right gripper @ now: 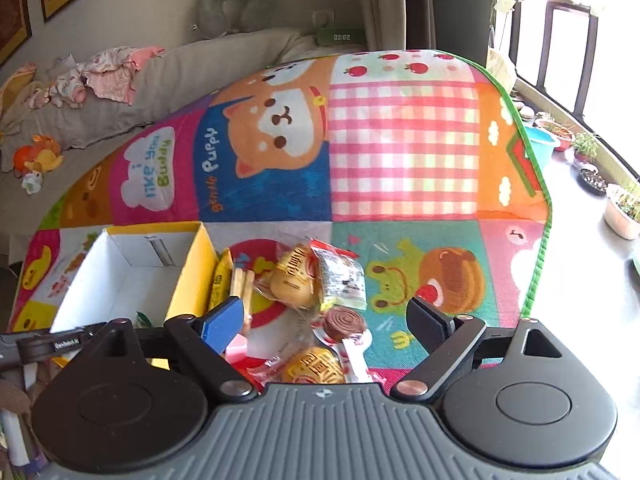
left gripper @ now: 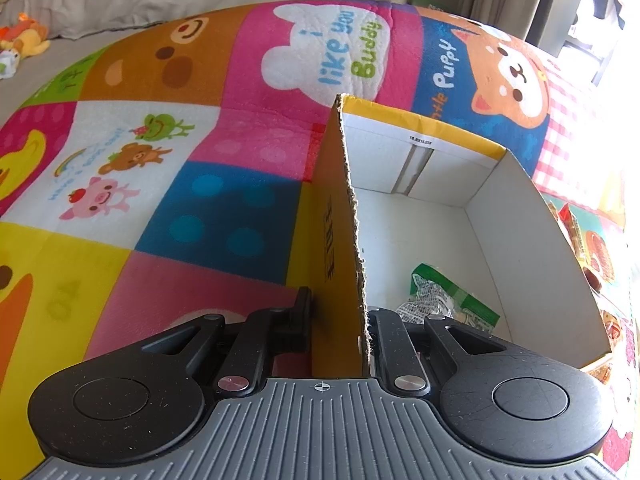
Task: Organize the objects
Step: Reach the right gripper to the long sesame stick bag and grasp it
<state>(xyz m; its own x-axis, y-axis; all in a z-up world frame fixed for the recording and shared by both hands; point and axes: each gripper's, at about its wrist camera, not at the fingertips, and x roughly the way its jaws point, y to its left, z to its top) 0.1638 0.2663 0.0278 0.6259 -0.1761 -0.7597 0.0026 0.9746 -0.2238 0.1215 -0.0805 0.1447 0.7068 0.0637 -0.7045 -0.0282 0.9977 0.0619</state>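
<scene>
A yellow cardboard box (left gripper: 516, 216) with a white inside stands on a colourful play mat. My left gripper (left gripper: 338, 320) is shut on the box's left wall, one finger outside and one inside. A green snack packet (left gripper: 452, 300) lies inside the box. In the right wrist view the box (right gripper: 188, 276) is at the left. My right gripper (right gripper: 326, 324) is open and empty above a pile of snacks: two round yellow cakes (right gripper: 294, 280), a green-edged clear packet (right gripper: 344, 276), a brown spiral lollipop (right gripper: 344, 324) and yellow stick packets (right gripper: 230, 280).
The play mat (right gripper: 404, 148) covers the floor. A grey mattress (right gripper: 168, 80) with baby clothes and plush toys lies behind it. Plant pots (right gripper: 622, 208) line the window sill at the right.
</scene>
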